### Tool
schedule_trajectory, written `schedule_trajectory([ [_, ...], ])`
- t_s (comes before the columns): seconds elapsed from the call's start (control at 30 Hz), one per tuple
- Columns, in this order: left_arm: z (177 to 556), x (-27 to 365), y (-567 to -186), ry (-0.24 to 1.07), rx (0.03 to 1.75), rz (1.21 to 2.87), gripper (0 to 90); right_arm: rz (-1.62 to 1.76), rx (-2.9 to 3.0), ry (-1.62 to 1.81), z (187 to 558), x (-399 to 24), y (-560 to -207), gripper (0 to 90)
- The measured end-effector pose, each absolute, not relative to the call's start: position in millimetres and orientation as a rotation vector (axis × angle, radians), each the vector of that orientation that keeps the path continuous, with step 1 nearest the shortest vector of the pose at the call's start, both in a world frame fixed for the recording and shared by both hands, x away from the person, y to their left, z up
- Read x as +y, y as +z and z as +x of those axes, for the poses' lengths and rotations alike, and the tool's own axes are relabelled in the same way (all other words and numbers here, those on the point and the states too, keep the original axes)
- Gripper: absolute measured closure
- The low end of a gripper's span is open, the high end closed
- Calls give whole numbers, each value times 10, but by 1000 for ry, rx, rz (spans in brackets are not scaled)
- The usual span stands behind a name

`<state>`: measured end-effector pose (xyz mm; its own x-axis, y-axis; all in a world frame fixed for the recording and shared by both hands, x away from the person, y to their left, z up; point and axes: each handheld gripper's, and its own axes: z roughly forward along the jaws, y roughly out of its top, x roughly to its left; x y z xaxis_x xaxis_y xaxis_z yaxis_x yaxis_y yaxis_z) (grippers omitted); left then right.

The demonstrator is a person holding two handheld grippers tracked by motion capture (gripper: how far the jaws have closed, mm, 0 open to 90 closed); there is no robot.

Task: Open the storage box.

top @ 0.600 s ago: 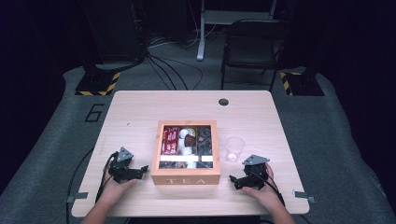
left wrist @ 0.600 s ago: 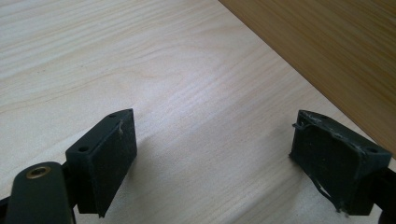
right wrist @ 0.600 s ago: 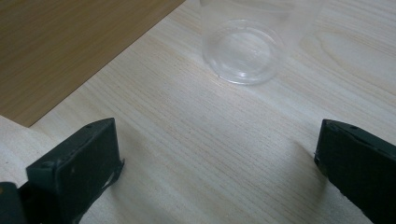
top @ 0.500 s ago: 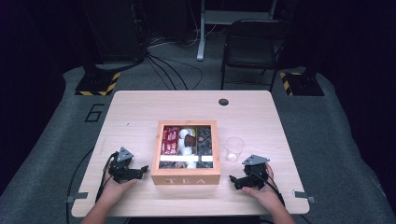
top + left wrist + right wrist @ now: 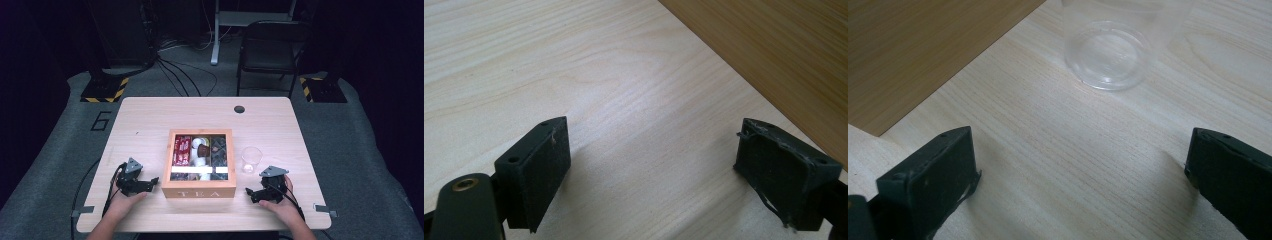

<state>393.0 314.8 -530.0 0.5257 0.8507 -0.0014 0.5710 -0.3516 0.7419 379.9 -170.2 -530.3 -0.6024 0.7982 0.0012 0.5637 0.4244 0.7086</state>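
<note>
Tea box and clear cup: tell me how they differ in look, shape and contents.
The tea box is opaque wood, while the clear cup is see-through plastic. The tea box is square and low with TEA lettered on its front; the clear cup is round and unmarked. The tea box holds packets in its compartments; the clear cup looks empty. Both stand upright on the table, side by side but apart.

- The table is lit brightly from above; the floor and room behind it fall off into near black.
- The high view is soft and grainy, with small detail smeared.
- In both gripper views the wood grain is sharp, and soft shadows spread beside the jaws.
- The clear cup catches pale glare.
</note>
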Motion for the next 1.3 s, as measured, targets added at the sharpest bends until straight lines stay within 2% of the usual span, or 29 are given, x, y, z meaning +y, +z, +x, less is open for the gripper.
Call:
schedule_trajectory([
  [0.47,3924,3138,-5268,504,1171,2087,156,1150,2345,994,3788,-1710,-5300,26],
  [0.57,3923,3129,-5264,499,1181,2084,167,1132,2350,999,3771,-1721,-5291,74],
  [0.67,3927,3128,-5250,496,1190,2098,167,1139,2368,991,3755,-1726,-5250,168],
  [0.83,3932,3143,-5230,501,1203,2096,223,1139,2373,976,3756,-1731,-5214,287],
  [1.0,3920,3164,-5182,495,1195,2117,294,1080,2372,944,3716,-1687,-5162,323],
  [1.3,3913,3180,-5157,470,1224,2080,333,1070,2369,960,3670,-1591,-5078,359],
])
